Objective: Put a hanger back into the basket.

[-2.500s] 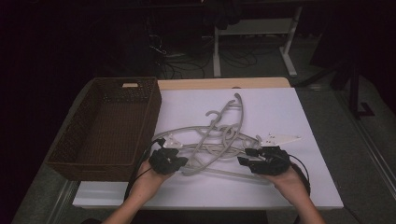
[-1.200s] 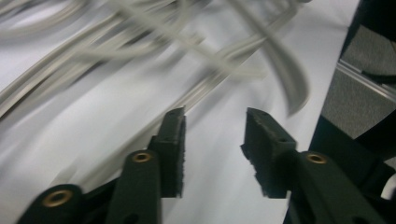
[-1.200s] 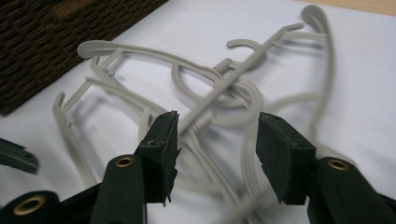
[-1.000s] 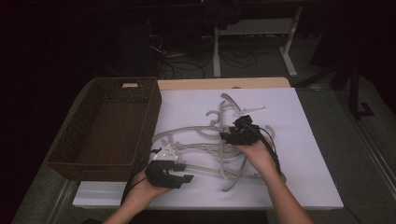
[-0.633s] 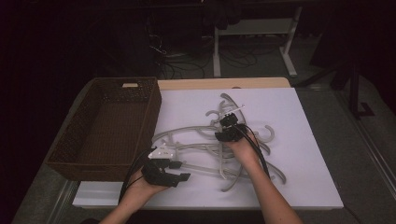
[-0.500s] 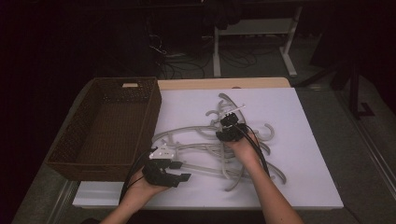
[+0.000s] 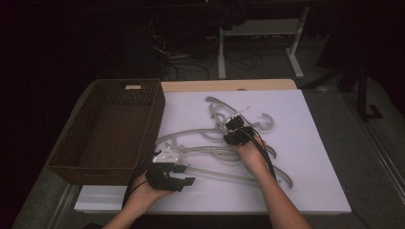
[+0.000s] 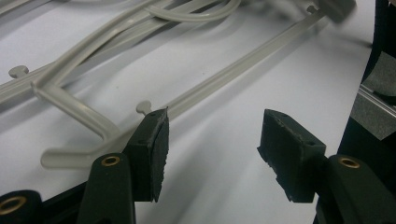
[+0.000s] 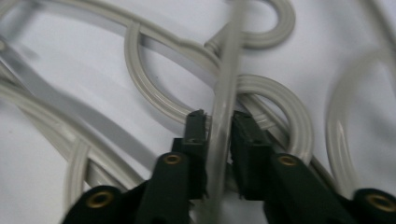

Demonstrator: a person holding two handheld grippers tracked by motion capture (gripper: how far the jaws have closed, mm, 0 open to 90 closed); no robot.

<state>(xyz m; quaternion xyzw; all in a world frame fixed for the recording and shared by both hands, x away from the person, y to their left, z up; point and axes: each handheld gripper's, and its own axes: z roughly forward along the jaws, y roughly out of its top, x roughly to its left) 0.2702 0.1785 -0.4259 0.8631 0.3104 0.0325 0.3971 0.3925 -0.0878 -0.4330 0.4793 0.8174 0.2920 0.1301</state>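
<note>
Grey hanger [image 9: 224,116] sits pinched in the just-closing right hand-held gripper [image 9: 218,123].

The grey plastic hangers [image 7: 217,143] are pretty much a tangled heap on the white table top, just right of the basket. Hooks and curved arms overlap all over. One thin bar [image 9: 223,107] sits pinched upright-ish in the pile's middle; another long straight bar [image 8: 243,70] lies flat along the near edge.
</note>
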